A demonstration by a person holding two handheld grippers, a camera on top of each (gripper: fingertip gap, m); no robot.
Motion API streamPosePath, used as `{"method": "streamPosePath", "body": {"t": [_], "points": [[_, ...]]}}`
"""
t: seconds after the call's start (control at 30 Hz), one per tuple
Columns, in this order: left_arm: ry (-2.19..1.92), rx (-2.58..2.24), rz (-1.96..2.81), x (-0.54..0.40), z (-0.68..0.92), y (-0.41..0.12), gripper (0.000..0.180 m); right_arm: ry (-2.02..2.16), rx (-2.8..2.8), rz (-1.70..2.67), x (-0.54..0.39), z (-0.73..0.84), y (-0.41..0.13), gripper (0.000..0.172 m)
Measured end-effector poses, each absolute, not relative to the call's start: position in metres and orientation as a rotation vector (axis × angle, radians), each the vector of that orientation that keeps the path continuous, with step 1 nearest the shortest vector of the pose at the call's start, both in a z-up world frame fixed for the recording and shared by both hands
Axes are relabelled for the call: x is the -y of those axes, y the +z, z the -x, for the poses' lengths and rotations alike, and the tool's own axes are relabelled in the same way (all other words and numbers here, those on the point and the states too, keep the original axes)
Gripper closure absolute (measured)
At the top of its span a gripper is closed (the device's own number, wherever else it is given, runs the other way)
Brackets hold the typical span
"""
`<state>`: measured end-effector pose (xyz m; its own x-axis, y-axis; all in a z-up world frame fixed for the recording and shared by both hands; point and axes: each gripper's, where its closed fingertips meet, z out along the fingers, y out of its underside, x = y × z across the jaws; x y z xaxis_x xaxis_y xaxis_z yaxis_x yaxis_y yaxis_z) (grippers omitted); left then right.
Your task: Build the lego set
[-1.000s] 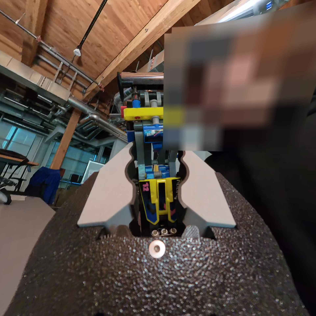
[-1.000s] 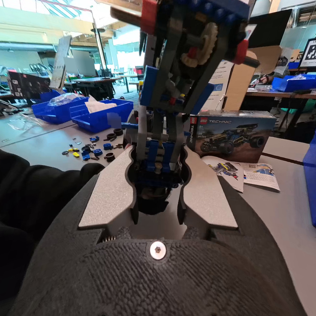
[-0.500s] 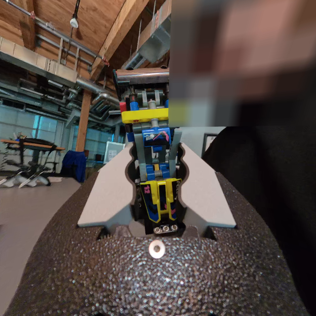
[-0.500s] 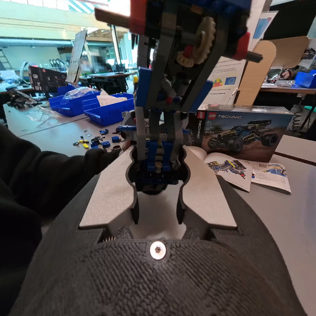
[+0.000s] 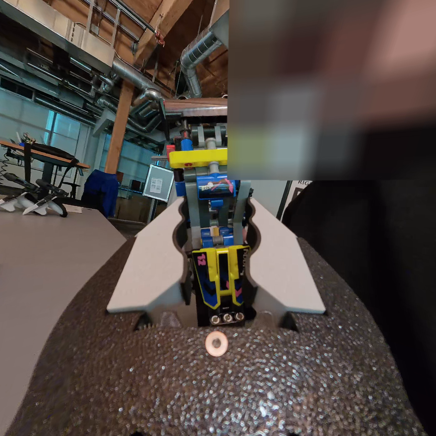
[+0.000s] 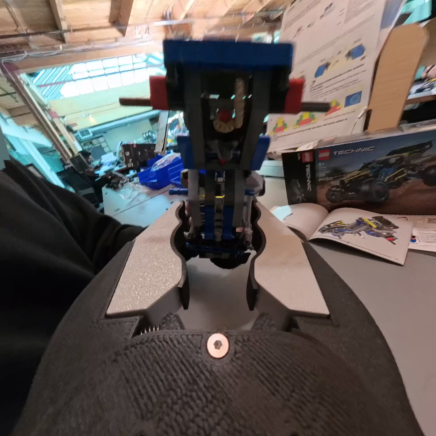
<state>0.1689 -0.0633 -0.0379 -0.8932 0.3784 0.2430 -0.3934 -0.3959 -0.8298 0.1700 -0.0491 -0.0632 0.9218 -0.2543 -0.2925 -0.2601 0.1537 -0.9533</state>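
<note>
A brick-built car chassis in grey, blue and yellow [image 5: 219, 276] stands upright between my left gripper's [image 5: 217, 200] fingers. Both pads press on its grey side beams near the yellow and blue nose, so the left gripper is shut on it. The right wrist view shows the same chassis [image 6: 219, 165] from its underside, with a blue plate, red bushes and a tan gear at the far end. Its near end stands between my right gripper's [image 6: 218, 205] fingers. A thin gap shows on each side, so the right gripper is open around it.
A boxed building set [image 6: 368, 174] and an open instruction booklet [image 6: 354, 231] lie on the grey table [image 6: 377, 295] to the right. Blue bins [image 6: 160, 172] stand farther back. A person's dark sleeve [image 6: 47, 236] fills the left. Dark clothing [image 5: 354, 259] fills the left wrist view's right. My left and right fingertips are right by each other. From either gripper's tips it is about 30 centimetres to the boxed building set [image 6: 368, 174].
The right fingers closed a little on the chassis, then spread off it. The right view swung upward and now looks straight along the underside. The left grip is unchanged while its view tilted down.
</note>
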Motion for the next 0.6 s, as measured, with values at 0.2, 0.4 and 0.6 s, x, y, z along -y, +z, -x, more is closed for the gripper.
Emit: {"method": "streamPosePath", "body": {"t": [0.2, 0.4, 0.6], "points": [[2.280, 1.389, -0.018, 0.067, -0.166, -0.042, 0.136, -0.058, -0.408, 1.470, 0.045, -0.168, -0.067, 0.126], [2.277, 1.545, -0.046, 0.068, -0.170, -0.046, 0.129, -0.101, -0.462, 1.445, 0.049, -0.175, -0.071, 0.127], [2.265, 1.655, -0.040, 0.068, -0.170, -0.050, 0.129, -0.067, -0.460, 1.457, 0.046, -0.173, -0.074, 0.127]]}}
